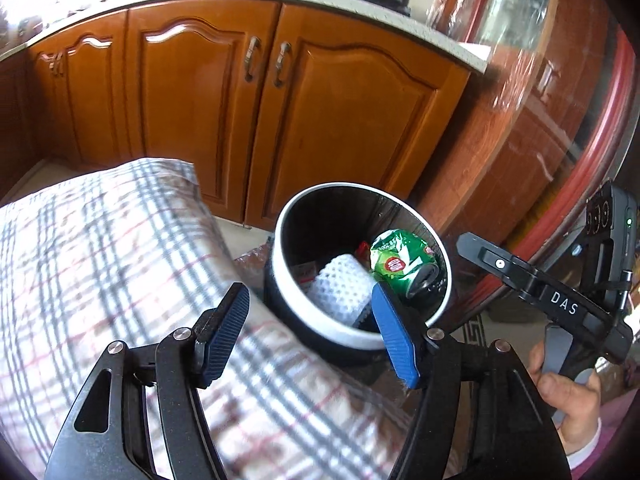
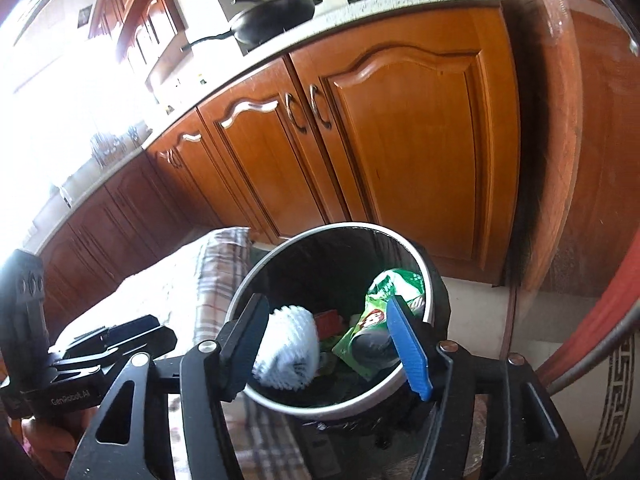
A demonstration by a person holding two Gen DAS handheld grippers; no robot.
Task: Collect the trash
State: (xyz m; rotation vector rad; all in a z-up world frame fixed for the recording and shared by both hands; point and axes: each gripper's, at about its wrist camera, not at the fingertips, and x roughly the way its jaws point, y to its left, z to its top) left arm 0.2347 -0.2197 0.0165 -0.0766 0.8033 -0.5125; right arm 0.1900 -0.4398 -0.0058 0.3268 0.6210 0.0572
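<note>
Both grippers hang above a round trash bin (image 1: 362, 338) with a pale rim and a black liner, standing on the floor in front of orange-brown wooden cabinets (image 1: 224, 92).

The left gripper (image 1: 312, 334) has its jaws spread wide with nothing between them; one ribbed blue pad (image 1: 394, 340) overlaps the bin's rim at 5 o'clock, the other lies over a plaid cloth (image 1: 104, 248), soft and blurred, that covers a surface just beside the bin at 9 o'clock.

The right gripper (image 2: 330, 344) also has its jaws wide apart and empty, the blue pad (image 2: 408, 346) at the bin's 3 o'clock side, the dark one at 9 o'clock.

Inside the bin lie a white foam net sleeve (image 2: 288, 352), tubular and mesh-textured, at about 7 o'clock, a crushed green can (image 1: 402, 266) with a dark end at 3 o'clock, and small red scraps (image 2: 328, 322) between them. In the right wrist view the sleeve is blurred, and whether it rests on the rubbish cannot be told.

A black pan (image 2: 276, 14) sits on the speckled bench (image 2: 304, 30) above the cabinets.
</note>
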